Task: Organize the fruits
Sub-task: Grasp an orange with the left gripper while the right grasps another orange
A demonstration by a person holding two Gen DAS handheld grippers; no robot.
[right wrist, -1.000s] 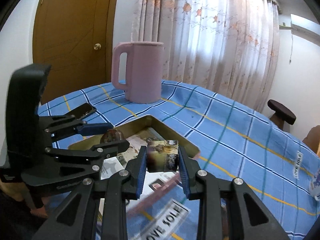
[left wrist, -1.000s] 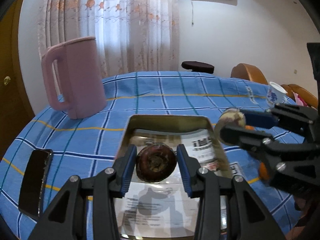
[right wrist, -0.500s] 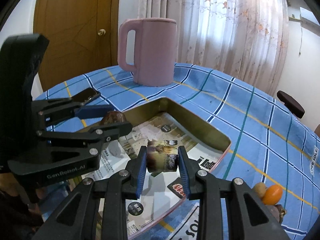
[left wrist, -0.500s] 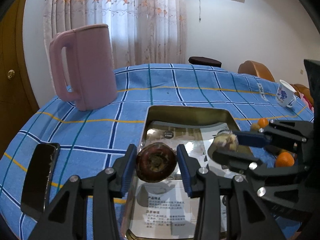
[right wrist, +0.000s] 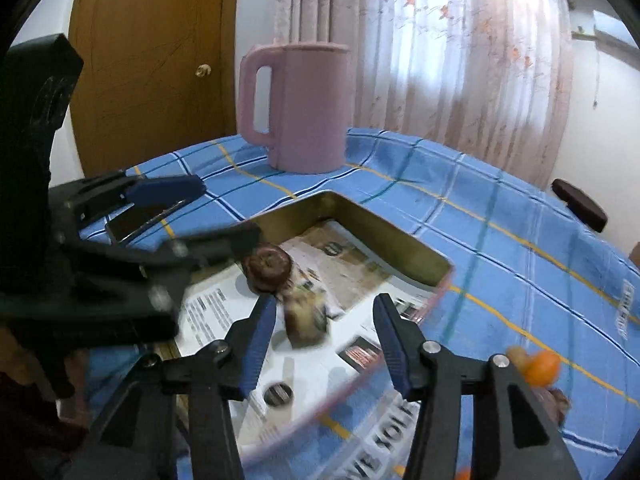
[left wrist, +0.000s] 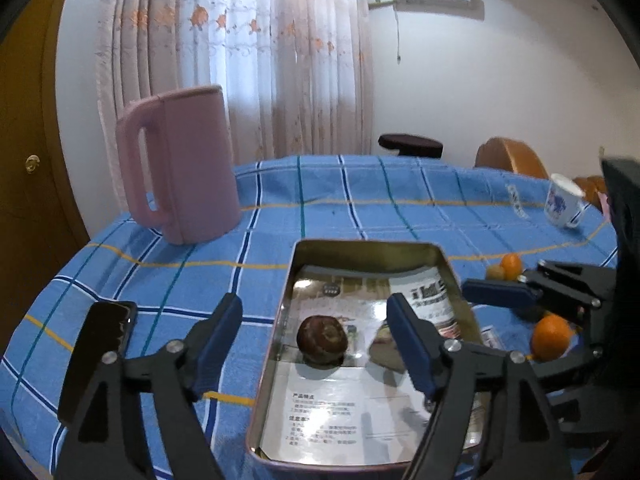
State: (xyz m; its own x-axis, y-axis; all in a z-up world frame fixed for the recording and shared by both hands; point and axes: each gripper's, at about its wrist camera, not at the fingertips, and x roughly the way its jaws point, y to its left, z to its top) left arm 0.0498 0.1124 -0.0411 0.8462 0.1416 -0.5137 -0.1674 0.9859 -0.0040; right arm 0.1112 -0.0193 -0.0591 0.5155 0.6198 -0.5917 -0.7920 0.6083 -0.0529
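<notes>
Both the left gripper (left wrist: 314, 330) and right gripper (right wrist: 324, 330) have just opened, fingers spread and empty; the dark round fruit (left wrist: 322, 339) and pale mottled fruit (right wrist: 305, 316) now sit in the paper-lined metal tray (left wrist: 366, 246), leaving the small oranges (left wrist: 551, 338) on the surface.

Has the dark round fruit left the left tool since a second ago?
Yes. The dark round fruit now sits down on the tin tray, released from the open left tool.
</notes>
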